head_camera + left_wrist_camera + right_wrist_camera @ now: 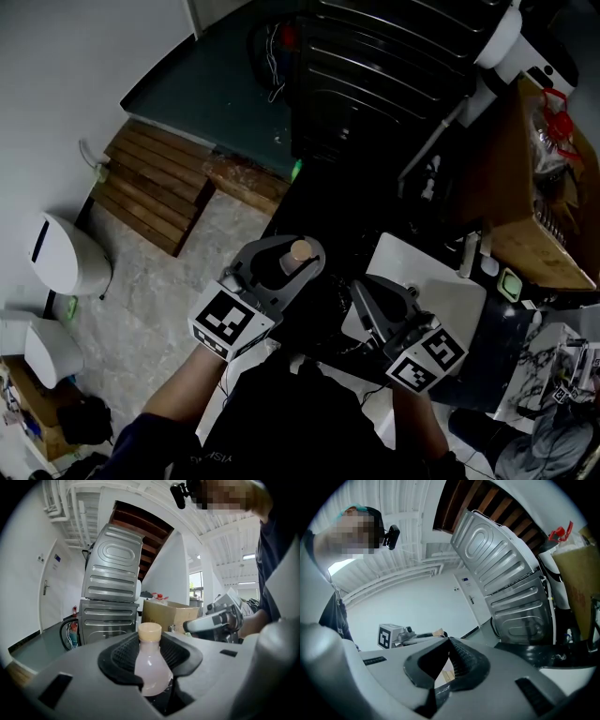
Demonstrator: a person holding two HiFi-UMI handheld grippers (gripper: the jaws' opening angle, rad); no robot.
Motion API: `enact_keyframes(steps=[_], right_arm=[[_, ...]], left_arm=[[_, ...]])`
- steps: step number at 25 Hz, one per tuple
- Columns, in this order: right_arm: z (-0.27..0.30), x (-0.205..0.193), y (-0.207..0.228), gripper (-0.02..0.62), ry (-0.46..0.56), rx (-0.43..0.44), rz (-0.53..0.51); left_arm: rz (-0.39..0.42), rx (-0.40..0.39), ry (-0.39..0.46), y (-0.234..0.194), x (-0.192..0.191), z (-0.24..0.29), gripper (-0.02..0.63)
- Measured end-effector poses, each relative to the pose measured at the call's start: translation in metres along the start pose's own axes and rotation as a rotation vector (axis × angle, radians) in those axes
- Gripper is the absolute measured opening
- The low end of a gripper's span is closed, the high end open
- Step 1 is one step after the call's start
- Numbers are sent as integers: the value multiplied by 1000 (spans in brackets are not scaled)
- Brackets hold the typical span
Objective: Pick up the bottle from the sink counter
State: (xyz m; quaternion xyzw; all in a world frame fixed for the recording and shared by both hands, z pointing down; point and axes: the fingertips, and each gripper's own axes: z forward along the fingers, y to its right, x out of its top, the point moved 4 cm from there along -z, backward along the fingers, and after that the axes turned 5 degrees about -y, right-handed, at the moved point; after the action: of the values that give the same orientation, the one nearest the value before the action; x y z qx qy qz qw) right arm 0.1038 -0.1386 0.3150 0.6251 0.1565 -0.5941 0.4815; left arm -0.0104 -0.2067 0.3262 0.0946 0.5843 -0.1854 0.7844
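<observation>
A left gripper (289, 261) is clamped on a small bottle (151, 667) of pale pink liquid with a tan cap, held upright between its dark pads, which hide the bottle's base. From the head view only the cap shows. The right gripper (447, 645) is empty, its jaws drawn together at the tips. The dark surface (323, 314) beneath both is hard to make out.

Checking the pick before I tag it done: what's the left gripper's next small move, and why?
Likely a short straight lift with the left gripper, jaws closed. The bottle stands upright between its pads, cap above them, and in the head view looks already off the counter. The right gripper is shut and empty.
</observation>
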Motion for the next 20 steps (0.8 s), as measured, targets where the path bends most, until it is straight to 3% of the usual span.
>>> enact_keyframes(steps=[20], right_arm=[[-8,-6,-10,18,-15,4,-18]], left_arm=[[-5,-4,-4,17,-7,-5,141]])
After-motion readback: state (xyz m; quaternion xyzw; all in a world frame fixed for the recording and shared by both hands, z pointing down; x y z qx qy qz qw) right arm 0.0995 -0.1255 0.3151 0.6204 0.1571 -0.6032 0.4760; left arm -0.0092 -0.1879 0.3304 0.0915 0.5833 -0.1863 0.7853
